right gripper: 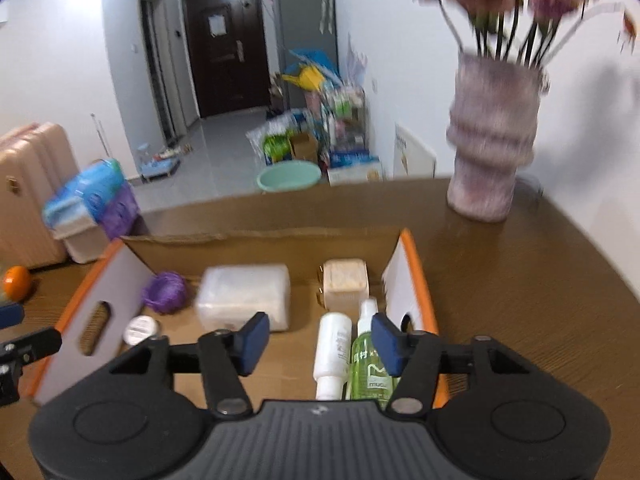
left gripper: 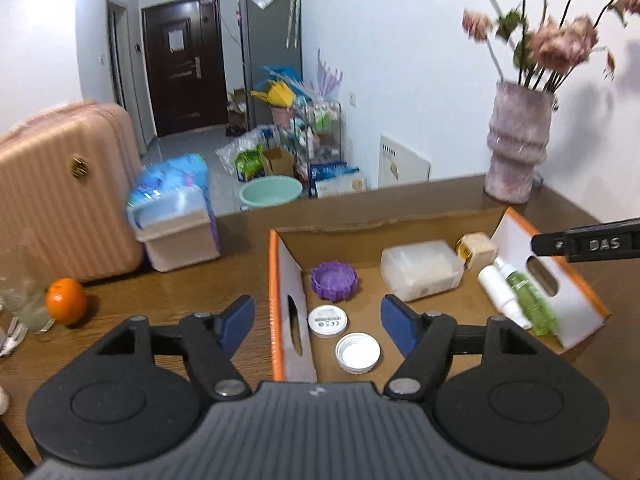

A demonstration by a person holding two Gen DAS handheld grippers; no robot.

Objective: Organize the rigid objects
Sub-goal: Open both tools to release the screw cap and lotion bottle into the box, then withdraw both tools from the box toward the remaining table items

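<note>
Here, from the left wrist, the left gripper (left gripper: pixel 318 326) hangs above the near edge of an orange-rimmed box (left gripper: pixel 276 304) on the table (left gripper: pixel 180 292), jaws spread and holding nothing. Inside the box lie a purple ring (left gripper: pixel 333 281), two white lids (left gripper: pixel 327 321), a frosted case (left gripper: pixel 421 269), a small jar (left gripper: pixel 478 249) and, by the right wall, a white bottle (left gripper: pixel 500 292) beside a green one (left gripper: pixel 530 300). An orange (left gripper: pixel 66 300) sits outside, well to the left.

From the right wrist, the right gripper (right gripper: pixel 318 340) hovers over the two bottles (right gripper: pixel 334 354), jaws released, pads clear of both. A vase (right gripper: pixel 490 140) of flowers stands near the box's far right corner.

Sorting looks nearly finished. The risks: a wide swing could clip the vase, and the round orange may roll if nudged off-centre.
</note>
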